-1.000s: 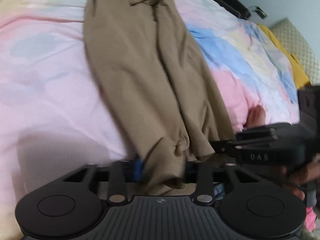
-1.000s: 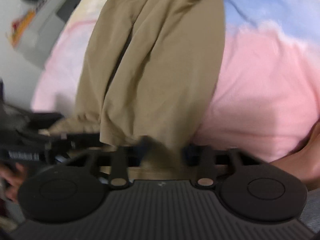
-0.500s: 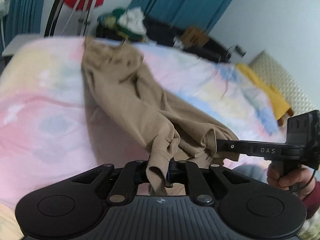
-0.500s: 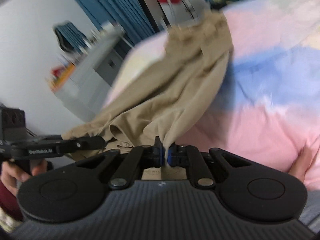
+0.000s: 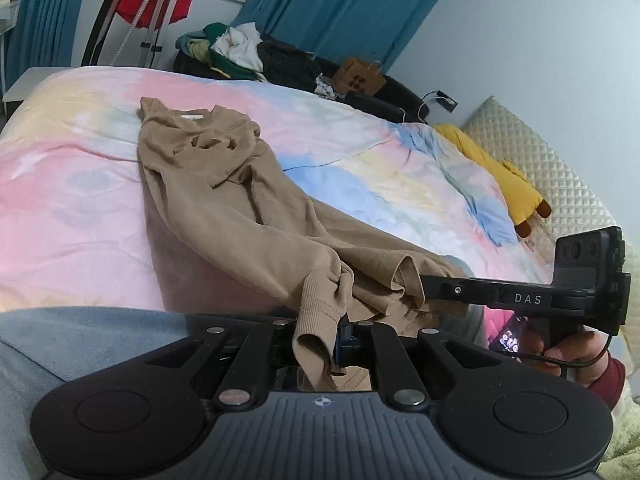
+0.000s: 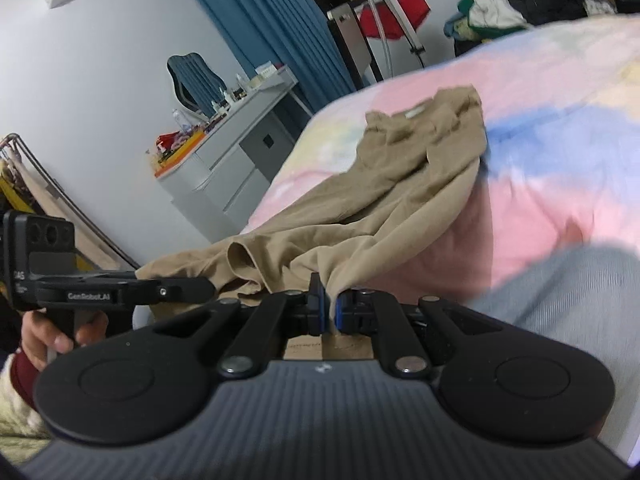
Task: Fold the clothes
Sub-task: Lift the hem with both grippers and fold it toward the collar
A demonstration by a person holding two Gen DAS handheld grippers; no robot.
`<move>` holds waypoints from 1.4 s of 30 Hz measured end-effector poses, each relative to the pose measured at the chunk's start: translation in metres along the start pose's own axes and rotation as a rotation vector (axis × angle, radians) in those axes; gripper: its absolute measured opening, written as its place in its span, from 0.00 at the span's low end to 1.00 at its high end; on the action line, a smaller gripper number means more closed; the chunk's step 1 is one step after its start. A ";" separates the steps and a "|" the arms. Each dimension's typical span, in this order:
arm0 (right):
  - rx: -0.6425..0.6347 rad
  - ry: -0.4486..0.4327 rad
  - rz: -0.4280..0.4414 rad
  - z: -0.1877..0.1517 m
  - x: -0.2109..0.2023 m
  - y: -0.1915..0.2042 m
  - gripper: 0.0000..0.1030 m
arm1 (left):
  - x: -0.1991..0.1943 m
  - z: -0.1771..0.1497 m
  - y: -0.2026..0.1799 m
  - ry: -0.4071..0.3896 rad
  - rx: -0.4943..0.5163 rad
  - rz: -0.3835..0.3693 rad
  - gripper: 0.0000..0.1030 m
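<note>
A tan long-sleeved top (image 5: pixel 224 208) lies stretched along the pastel bedspread (image 5: pixel 72 184), collar end far from me. My left gripper (image 5: pixel 326 336) is shut on its ribbed hem, which bunches up between the fingers. In the right wrist view the same top (image 6: pixel 400 196) runs away toward the bed's far corner, and my right gripper (image 6: pixel 329 306) is shut on a pinch of its near edge between blue pads. Each gripper shows in the other's view: the right one (image 5: pixel 500 296) at the right, the left one (image 6: pixel 112 288) at the left. The near hem hangs lifted between them.
A yellow plush toy (image 5: pixel 496 184) and a quilted headboard (image 5: pixel 532 160) lie at the bed's right. Piled clothes (image 5: pixel 240 52) and a cardboard box (image 5: pixel 360 78) sit beyond the far edge. A grey desk (image 6: pixel 236 144) and chair (image 6: pixel 196 76) stand left. Light-blue trousers of the person (image 6: pixel 560 300) are close by.
Both grippers closed on the top's near hem and drew it back and up toward me; the views tilted from looking down at the fabric to looking across the bed.
</note>
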State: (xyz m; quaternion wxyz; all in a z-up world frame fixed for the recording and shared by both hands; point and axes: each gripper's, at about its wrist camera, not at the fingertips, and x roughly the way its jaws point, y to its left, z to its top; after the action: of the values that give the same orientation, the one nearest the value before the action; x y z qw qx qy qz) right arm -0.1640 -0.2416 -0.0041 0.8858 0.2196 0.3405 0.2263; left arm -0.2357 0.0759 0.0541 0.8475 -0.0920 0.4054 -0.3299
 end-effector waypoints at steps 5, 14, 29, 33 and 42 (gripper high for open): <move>-0.011 -0.055 -0.020 0.028 0.014 -0.001 0.08 | 0.015 0.028 0.012 -0.082 -0.008 0.000 0.10; 0.009 -0.190 -0.069 0.137 0.086 -0.025 0.09 | 0.065 0.165 0.055 -0.245 0.015 0.093 0.11; 0.025 -0.110 -0.279 0.181 0.286 -0.119 0.09 | 0.288 0.236 0.208 -0.079 -0.038 0.298 0.14; -0.024 -0.061 -0.329 0.178 0.318 -0.133 0.10 | 0.322 0.233 0.227 -0.033 -0.028 0.328 0.17; 0.017 -0.080 -0.212 0.179 0.304 -0.132 0.44 | 0.301 0.215 0.213 -0.072 -0.034 0.360 0.57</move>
State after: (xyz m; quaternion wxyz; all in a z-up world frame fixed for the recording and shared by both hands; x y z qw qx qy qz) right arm 0.1972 -0.2218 -0.1086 0.9156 0.1988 0.3283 0.1196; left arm 0.1646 0.0244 -0.0839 0.9051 -0.0440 0.3904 -0.1624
